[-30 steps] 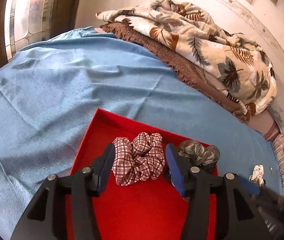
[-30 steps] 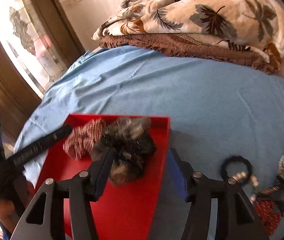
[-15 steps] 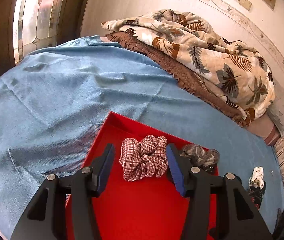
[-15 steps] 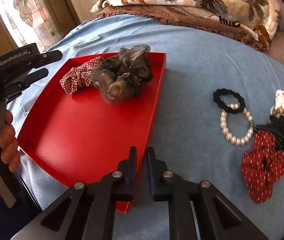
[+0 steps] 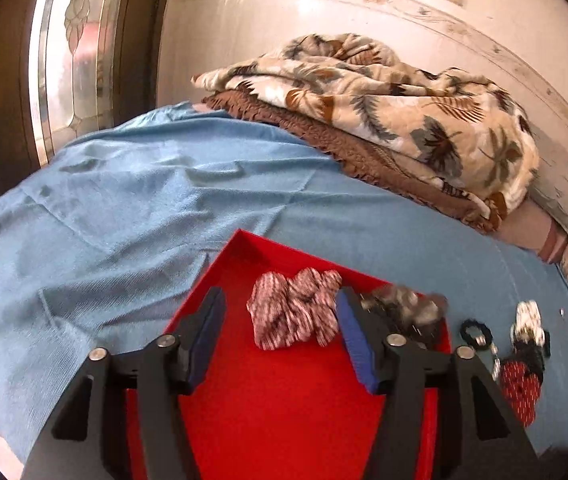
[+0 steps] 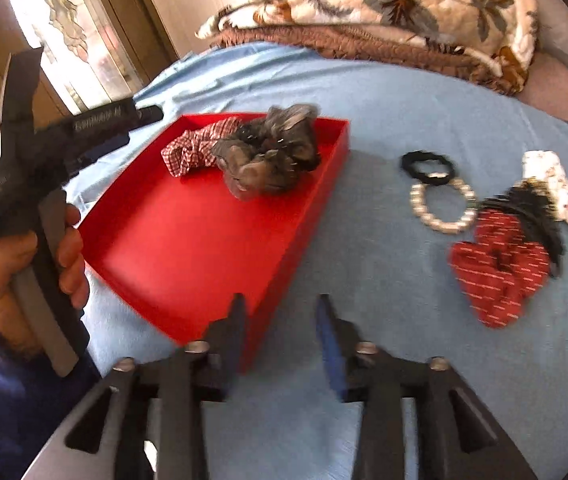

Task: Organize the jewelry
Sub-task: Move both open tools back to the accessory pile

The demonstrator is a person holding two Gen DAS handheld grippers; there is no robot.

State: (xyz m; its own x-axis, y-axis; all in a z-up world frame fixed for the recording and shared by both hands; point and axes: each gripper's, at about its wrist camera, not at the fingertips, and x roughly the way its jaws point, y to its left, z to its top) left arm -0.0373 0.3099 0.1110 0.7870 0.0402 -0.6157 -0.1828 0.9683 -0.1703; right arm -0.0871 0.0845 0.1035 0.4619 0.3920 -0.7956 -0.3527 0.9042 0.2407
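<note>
A red tray (image 6: 188, 248) (image 5: 284, 412) lies on the blue bedsheet. In it rest a red checked scrunchie (image 5: 296, 312) (image 6: 194, 148) and a grey-brown scrunchie (image 6: 272, 152) (image 5: 404, 308). To its right on the sheet lie a black hair tie (image 6: 428, 166), a pearl bracelet (image 6: 442, 208), a red dotted scrunchie (image 6: 500, 268), a black claw clip (image 6: 536, 208) and a white patterned piece (image 6: 552, 184). My left gripper (image 5: 280, 332) hangs over the tray, jaws opening, nothing between them. My right gripper (image 6: 280, 320) stands over the tray's near right corner, jaws opening, empty.
A leaf-patterned blanket (image 5: 384, 100) on a brown one (image 5: 324, 140) is piled at the far side by the wall. A person's hand (image 6: 24, 276) holds the left gripper's handle at the tray's left. A stained-glass door (image 5: 76, 52) stands at the far left.
Both grippers have drawn back from the scrunchies. The right gripper let go of the grey-brown scrunchie, shut, then opened again while shifting right towards the loose pieces. The left jaws spread a little wider.
</note>
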